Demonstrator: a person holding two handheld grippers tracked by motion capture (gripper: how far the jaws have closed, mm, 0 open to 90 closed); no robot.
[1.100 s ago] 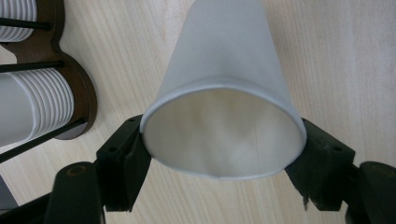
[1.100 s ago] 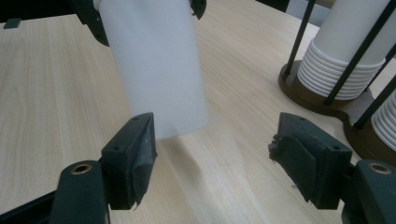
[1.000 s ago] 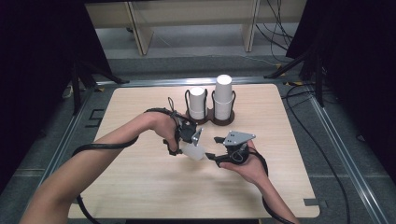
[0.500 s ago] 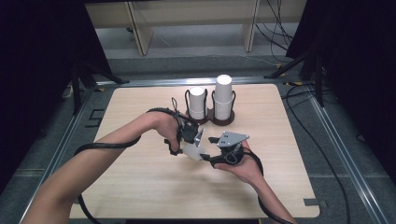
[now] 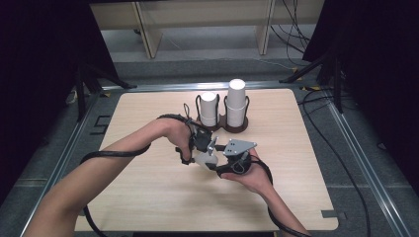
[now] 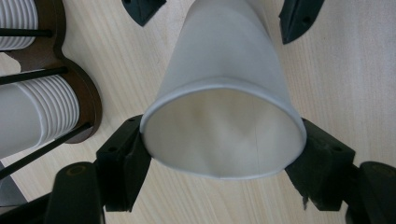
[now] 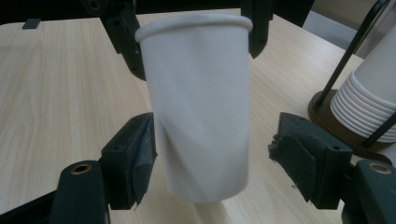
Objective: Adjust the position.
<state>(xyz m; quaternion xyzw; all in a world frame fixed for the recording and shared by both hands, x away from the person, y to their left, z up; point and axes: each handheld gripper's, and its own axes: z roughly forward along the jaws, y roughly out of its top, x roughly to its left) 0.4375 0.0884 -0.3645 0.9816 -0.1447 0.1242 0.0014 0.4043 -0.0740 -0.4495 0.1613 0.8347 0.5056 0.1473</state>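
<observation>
Cup (image 7: 198,107) sits between the right gripper (image 7: 212,154) jaws, spread, twelve o'clock ahead; left gripper (image 6: 219,154) clamps its rim, long axis running toward the right.

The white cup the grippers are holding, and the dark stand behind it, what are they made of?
The white cup looks like thin paper with a matte finish: it has a rolled rim, a seam inside and soft dents in its wall. The dark stand seems to be brown wood, maybe stained, with thin black rods, probably metal, around the cup stacks.
</observation>
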